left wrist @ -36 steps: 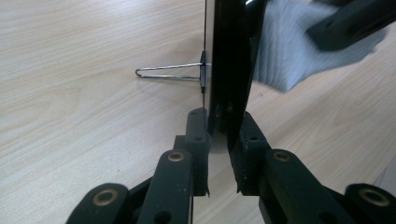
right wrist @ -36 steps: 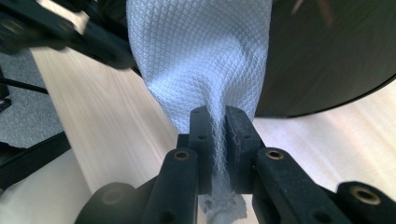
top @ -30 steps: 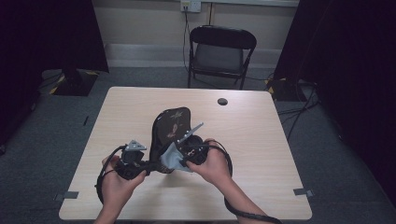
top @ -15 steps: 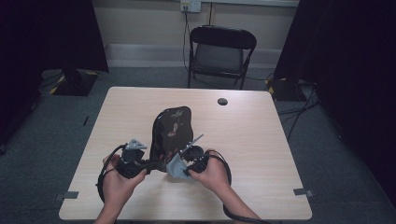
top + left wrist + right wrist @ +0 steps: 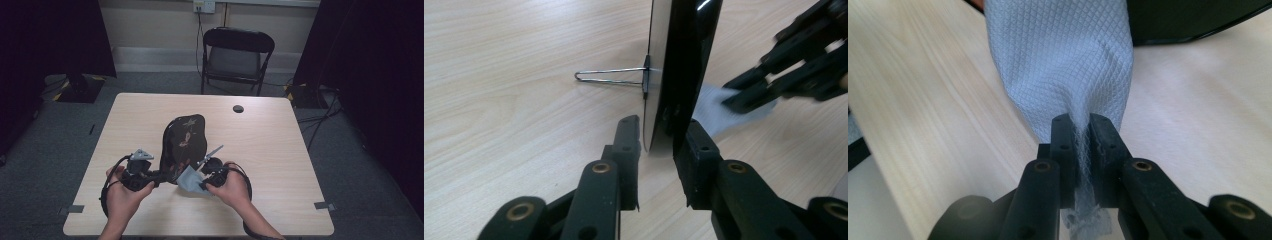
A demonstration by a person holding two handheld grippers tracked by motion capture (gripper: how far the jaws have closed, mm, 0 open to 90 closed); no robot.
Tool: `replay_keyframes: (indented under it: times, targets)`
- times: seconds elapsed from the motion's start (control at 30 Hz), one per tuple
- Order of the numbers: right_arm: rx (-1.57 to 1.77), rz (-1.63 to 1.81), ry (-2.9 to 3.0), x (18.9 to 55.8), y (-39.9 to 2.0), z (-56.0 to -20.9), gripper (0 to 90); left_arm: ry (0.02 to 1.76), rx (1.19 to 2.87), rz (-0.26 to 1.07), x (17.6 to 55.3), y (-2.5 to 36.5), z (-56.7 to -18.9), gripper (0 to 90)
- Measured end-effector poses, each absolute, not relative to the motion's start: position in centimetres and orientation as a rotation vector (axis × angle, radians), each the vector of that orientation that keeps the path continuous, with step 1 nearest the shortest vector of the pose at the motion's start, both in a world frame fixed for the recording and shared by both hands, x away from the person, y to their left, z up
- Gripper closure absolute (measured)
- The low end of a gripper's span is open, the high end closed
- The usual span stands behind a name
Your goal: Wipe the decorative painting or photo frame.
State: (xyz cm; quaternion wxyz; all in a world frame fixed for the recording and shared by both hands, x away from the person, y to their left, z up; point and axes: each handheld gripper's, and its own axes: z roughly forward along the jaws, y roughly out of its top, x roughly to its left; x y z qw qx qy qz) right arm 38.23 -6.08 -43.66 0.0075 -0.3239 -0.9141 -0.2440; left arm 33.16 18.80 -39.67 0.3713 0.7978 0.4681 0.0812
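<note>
A glossy black plaque with a butterfly pattern stands upright on the table, propped by a wire stand behind it. My left gripper is at its lower left edge. In the left gripper view the plaque's edge sits between my jaws. They have just been opening, and a thin gap shows on the left side. My right gripper is shut on a grey-blue cloth low by the plaque's foot. The cloth is pinched between its fingers, with the plaque's rim just beyond.
A small black round object lies near the table's far edge. A black folding chair stands behind the table. Cables loop from both grippers near the front edge. Bare tabletop lies to the left, right and far side of the plaque.
My right gripper has come down with the cloth from the plaque's face to the table by its foot. The plaque went from tilted to upright. My left hand stayed in place.
</note>
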Motion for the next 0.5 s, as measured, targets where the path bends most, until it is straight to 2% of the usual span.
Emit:
replay_keyframes:
  times: [0.23,0.5]
  targets:
    - [-0.998,-0.87,-2.888,37.8,-7.0,-38.9,82.4,1.196,2.042,0.205,32.9,19.1,-39.4,70.9]
    - [-0.933,-1.04,-2.902,37.3,-6.6,-33.1,82.5,1.193,2.051,0.192,32.8,19.1,-39.4,75.7]
